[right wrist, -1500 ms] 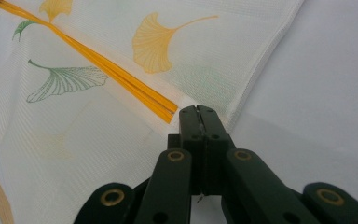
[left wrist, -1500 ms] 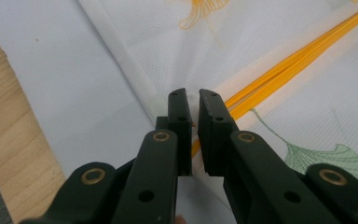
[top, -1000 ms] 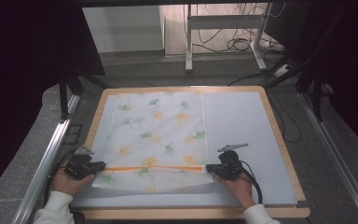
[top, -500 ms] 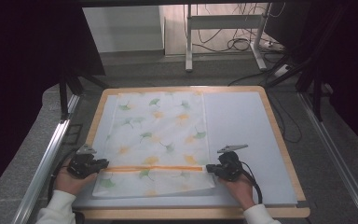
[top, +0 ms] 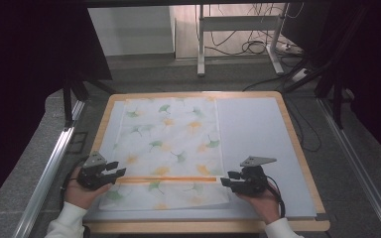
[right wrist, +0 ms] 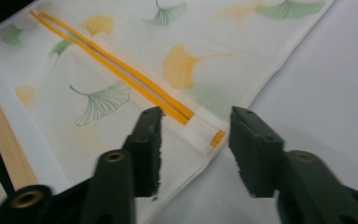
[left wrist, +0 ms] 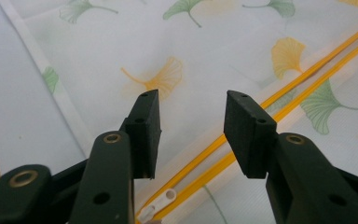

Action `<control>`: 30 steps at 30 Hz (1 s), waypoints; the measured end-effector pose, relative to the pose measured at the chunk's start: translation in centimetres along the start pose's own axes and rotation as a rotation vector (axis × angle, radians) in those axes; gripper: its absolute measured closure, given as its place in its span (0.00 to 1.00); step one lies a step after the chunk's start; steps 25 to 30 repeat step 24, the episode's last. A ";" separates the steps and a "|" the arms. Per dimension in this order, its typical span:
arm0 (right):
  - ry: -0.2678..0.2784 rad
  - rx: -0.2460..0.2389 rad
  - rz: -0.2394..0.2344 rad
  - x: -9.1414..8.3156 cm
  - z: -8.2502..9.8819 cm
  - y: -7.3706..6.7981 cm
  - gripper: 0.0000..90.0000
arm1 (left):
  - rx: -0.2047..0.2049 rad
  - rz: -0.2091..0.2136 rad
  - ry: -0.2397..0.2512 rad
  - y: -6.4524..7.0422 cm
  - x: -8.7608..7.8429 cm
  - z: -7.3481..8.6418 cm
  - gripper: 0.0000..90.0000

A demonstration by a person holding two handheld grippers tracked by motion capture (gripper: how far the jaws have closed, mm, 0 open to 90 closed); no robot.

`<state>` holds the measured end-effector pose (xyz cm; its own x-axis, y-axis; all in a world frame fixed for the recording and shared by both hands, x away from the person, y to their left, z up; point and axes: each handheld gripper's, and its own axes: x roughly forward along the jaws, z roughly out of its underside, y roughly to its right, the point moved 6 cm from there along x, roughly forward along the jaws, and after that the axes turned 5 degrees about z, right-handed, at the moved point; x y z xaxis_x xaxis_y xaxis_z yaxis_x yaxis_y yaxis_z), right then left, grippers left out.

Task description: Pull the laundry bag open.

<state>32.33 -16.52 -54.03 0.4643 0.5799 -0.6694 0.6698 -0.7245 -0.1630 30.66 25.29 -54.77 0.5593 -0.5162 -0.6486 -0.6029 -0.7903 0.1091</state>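
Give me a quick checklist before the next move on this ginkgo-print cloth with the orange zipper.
1. Left tool released: ok, jaws have just been opening, nothing between them in the left gripper view.
2. Right tool released: ok, jaws have just been opening, apart above the cloth's edge.
3. Cloth lying flat on the white mat: ok, no bunching visible.
4. Orange zipper straight across the cloth: ok.
5. Zipper fully closed: cannot tell; the white pull sits at the left end.
6. Cloth inside the wooden frame: ok.
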 end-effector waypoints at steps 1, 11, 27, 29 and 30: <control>0.020 -0.001 -0.007 -0.3 -0.1 0.2 0.54 | 0.001 0.007 0.006 0.1 0.1 -0.1 0.62; 0.063 0.056 0.070 -2.2 0.6 4.0 0.37 | 0.045 0.021 -0.007 1.0 3.1 -2.3 0.57; 0.078 0.013 0.086 -2.1 0.6 4.3 0.33 | 0.038 0.023 0.003 0.8 2.5 -1.9 0.53; 0.078 0.013 0.086 -2.1 0.6 4.3 0.33 | 0.038 0.023 0.003 0.8 2.5 -1.9 0.53; 0.078 0.013 0.086 -2.1 0.6 4.3 0.33 | 0.038 0.023 0.003 0.8 2.5 -1.9 0.53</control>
